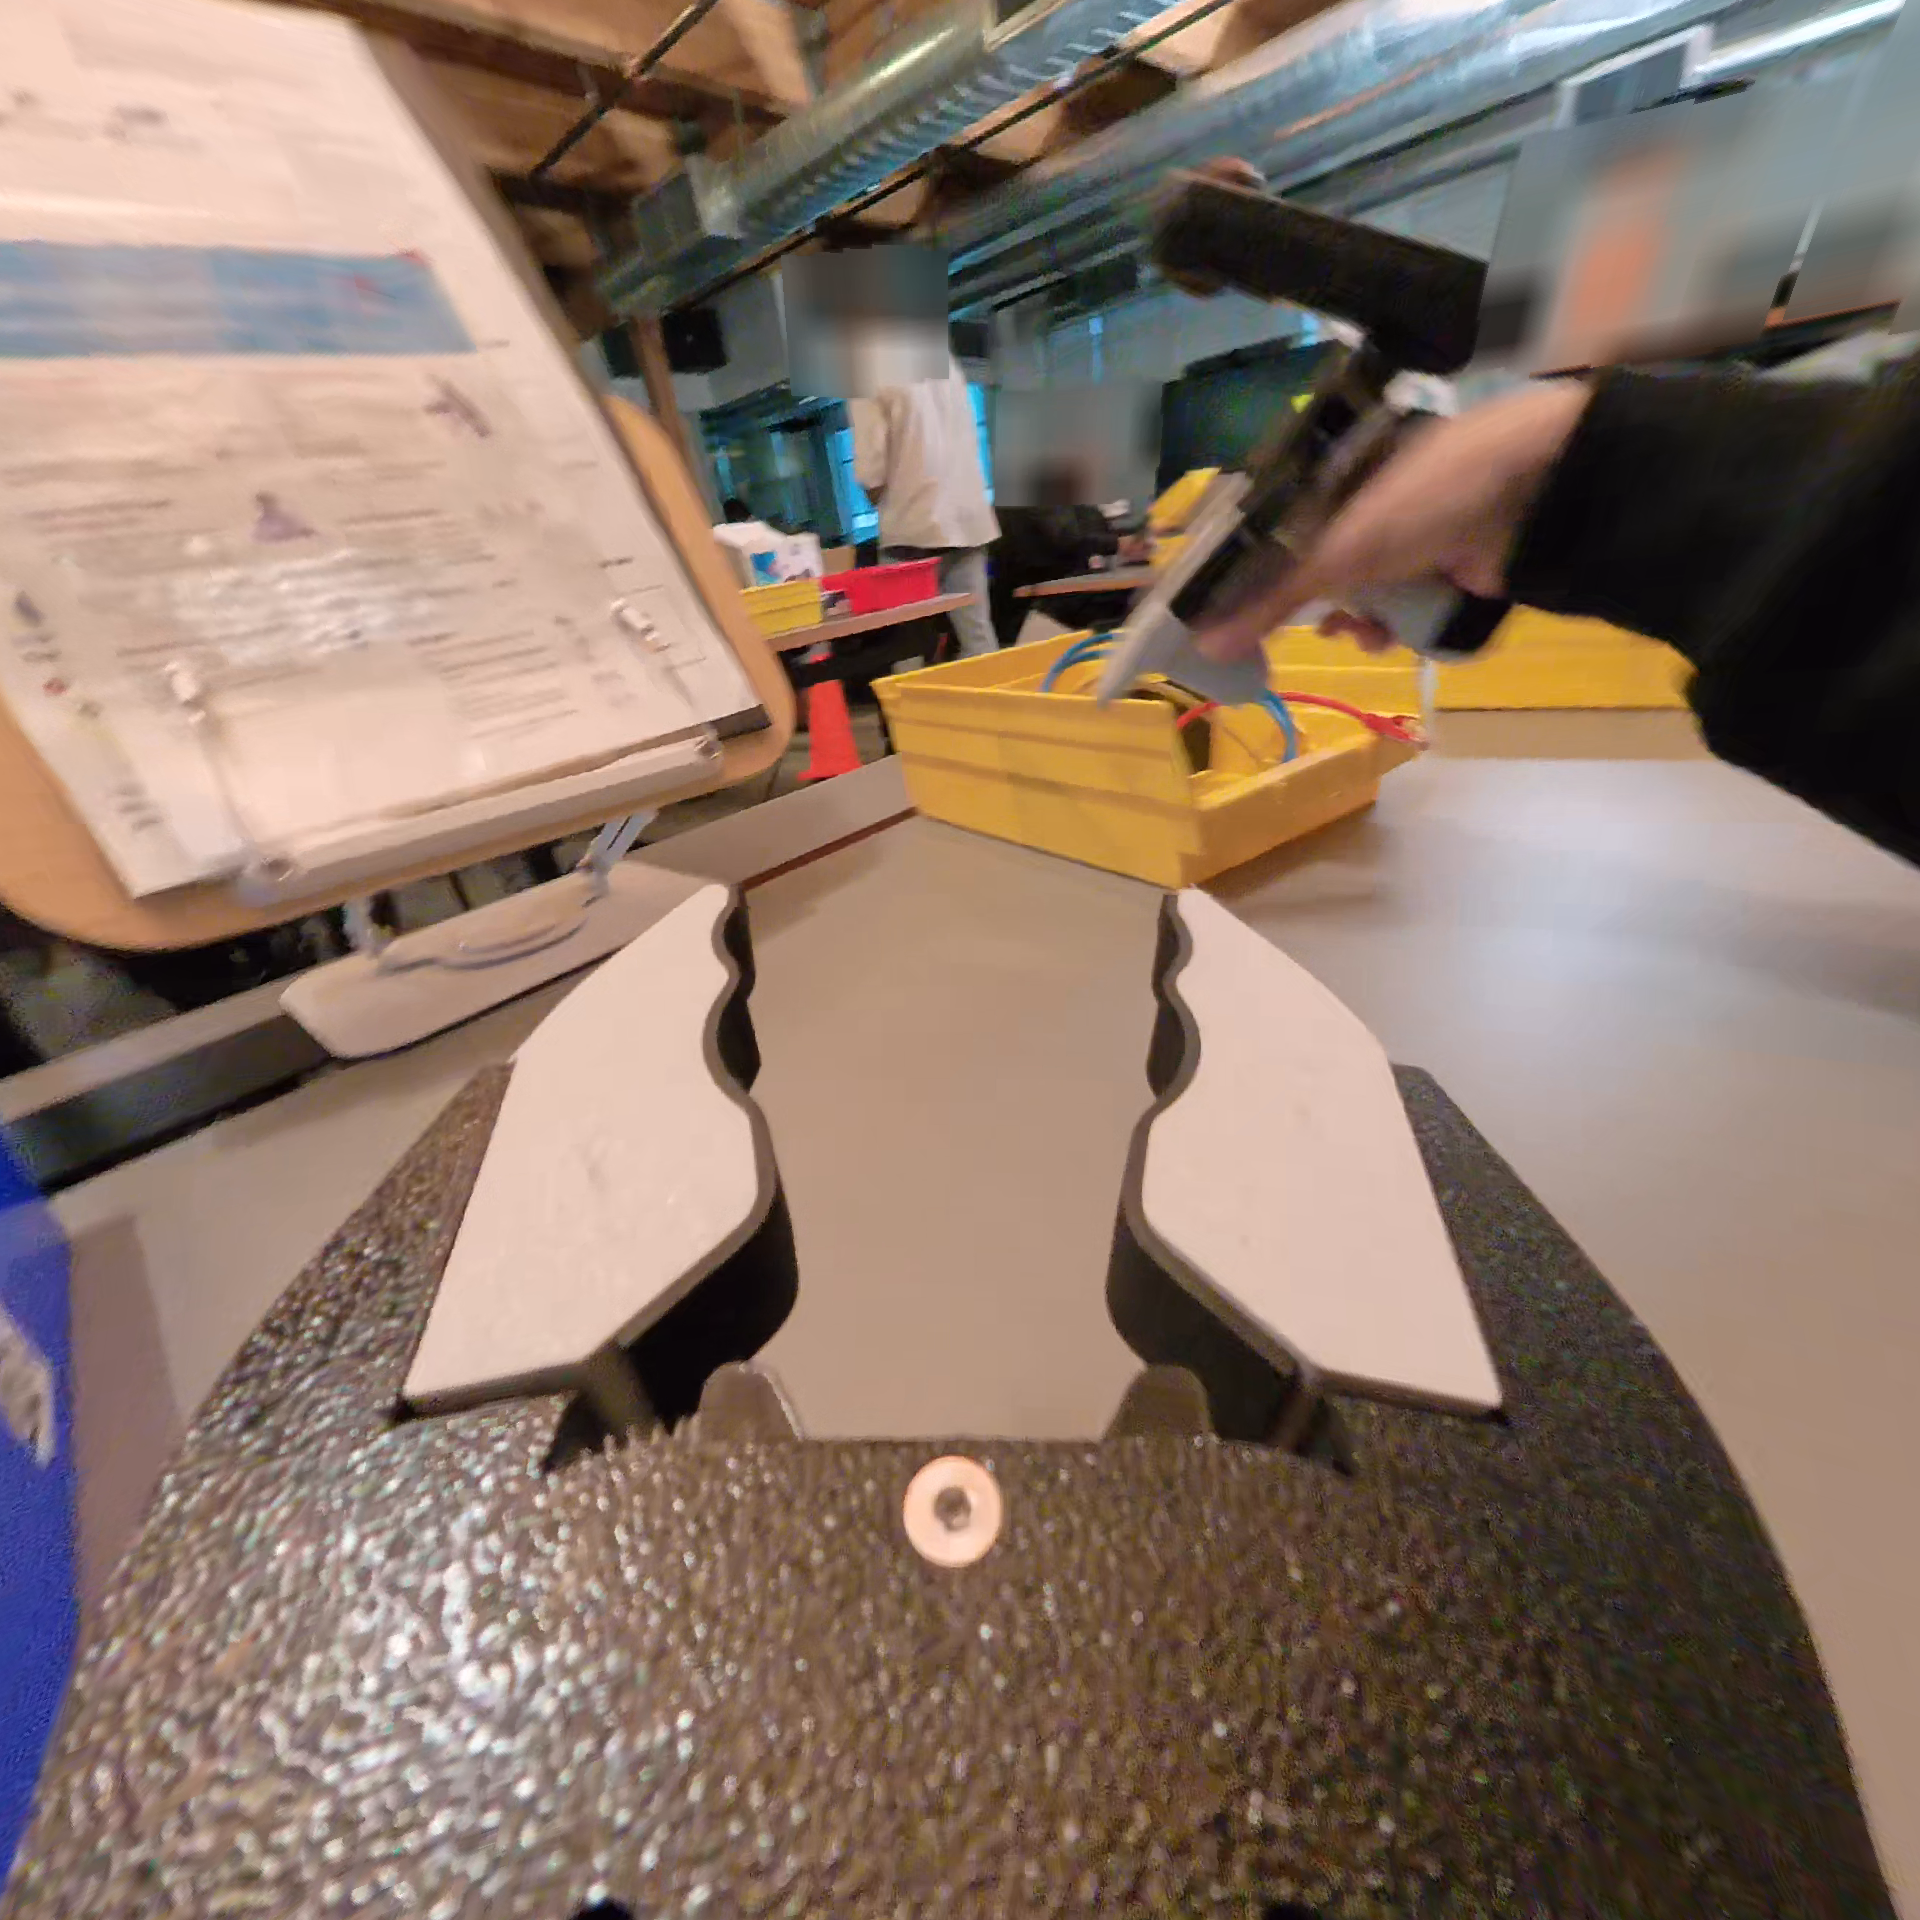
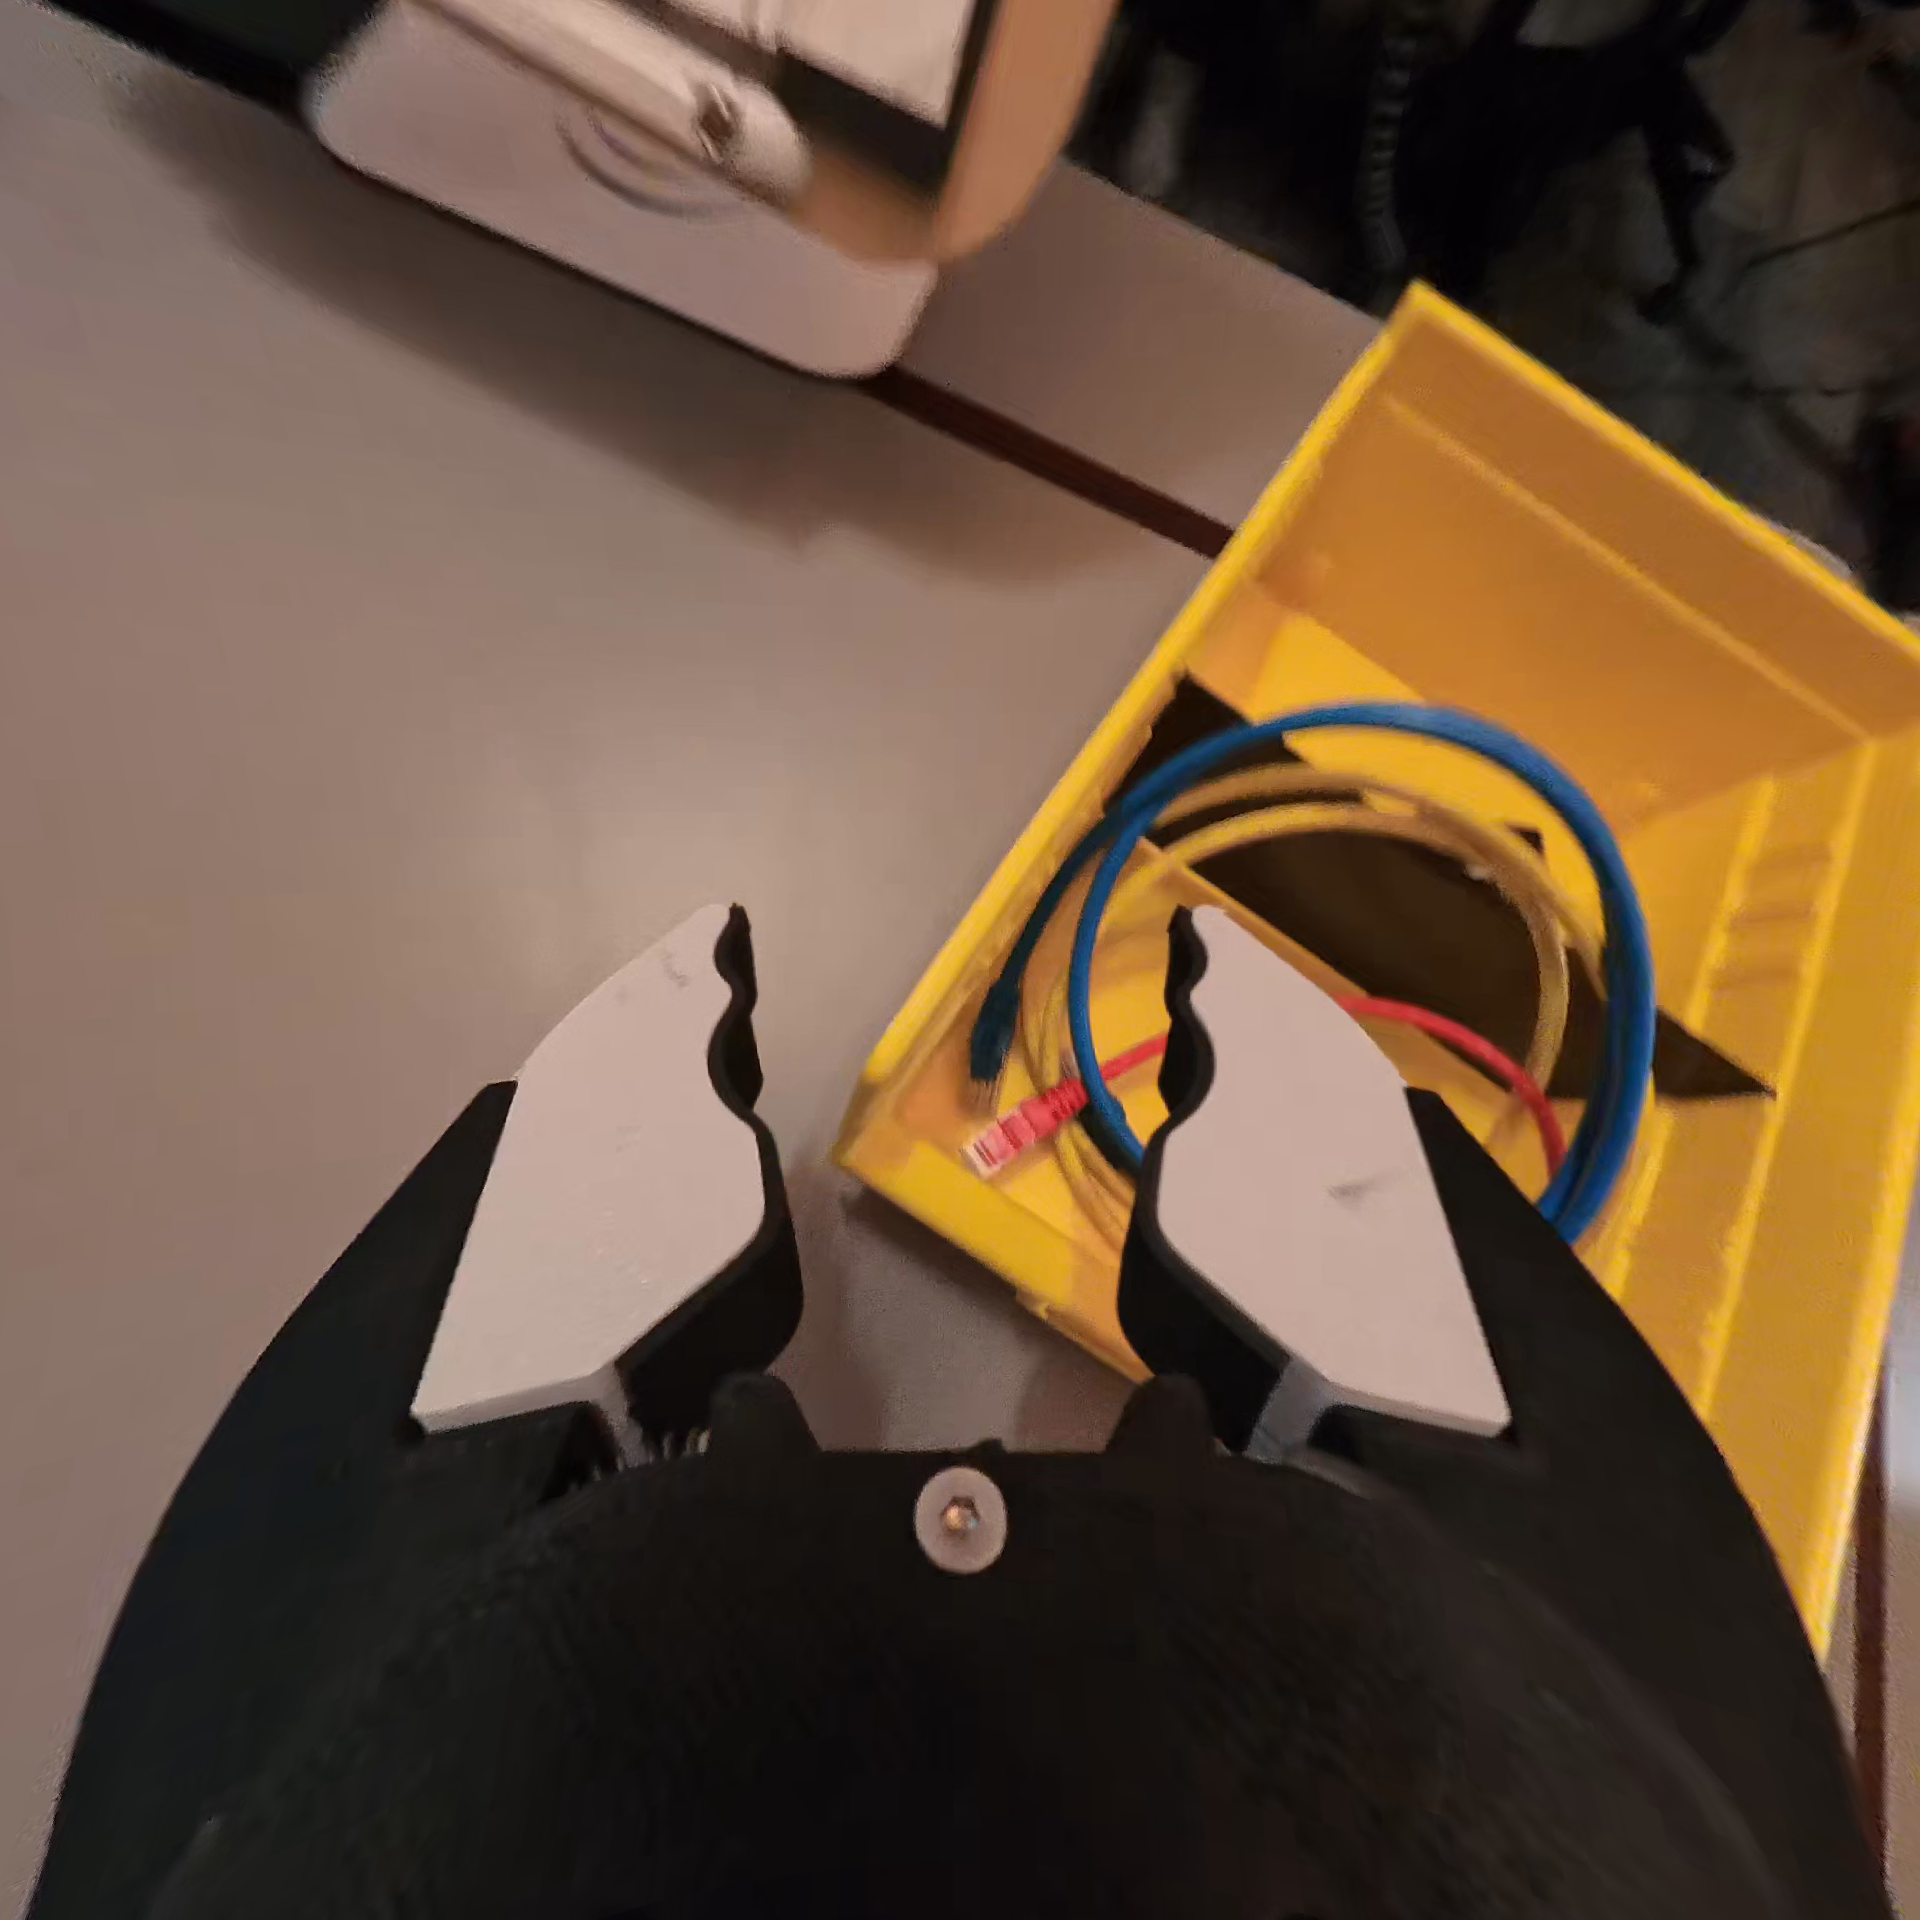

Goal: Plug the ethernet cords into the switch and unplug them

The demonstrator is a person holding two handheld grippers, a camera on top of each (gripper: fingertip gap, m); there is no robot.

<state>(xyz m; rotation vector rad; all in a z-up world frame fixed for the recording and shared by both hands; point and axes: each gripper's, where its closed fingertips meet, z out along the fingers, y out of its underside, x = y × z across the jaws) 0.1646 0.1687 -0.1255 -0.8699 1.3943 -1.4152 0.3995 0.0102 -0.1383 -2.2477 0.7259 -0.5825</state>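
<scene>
A yellow bin [image 2: 1475,582] on the grey table holds coiled ethernet cords: a blue cord [image 2: 1600,904], a red cord [image 2: 1455,1034] with its red plug [image 2: 1023,1127], and a yellow cord [image 2: 1081,1174]. A dark flat thing lies under the coils; I cannot tell what it is. My right gripper [image 2: 956,920] is open and empty, hovering above the bin's near corner. In the left wrist view the bin [image 1: 1049,769] sits at the far side of the table, with the right gripper [image 1: 1153,665] held by a hand above it. My left gripper [image 1: 951,904] is open and empty above bare table.
A document stand with a clear-covered paper sheet [image 1: 312,468] rises at the left on a white base [image 1: 436,977], also in the right wrist view [image 2: 623,197]. More yellow bins [image 1: 1548,660] lie behind. A blue object [image 1: 31,1455] is at the left edge. People stand far off.
</scene>
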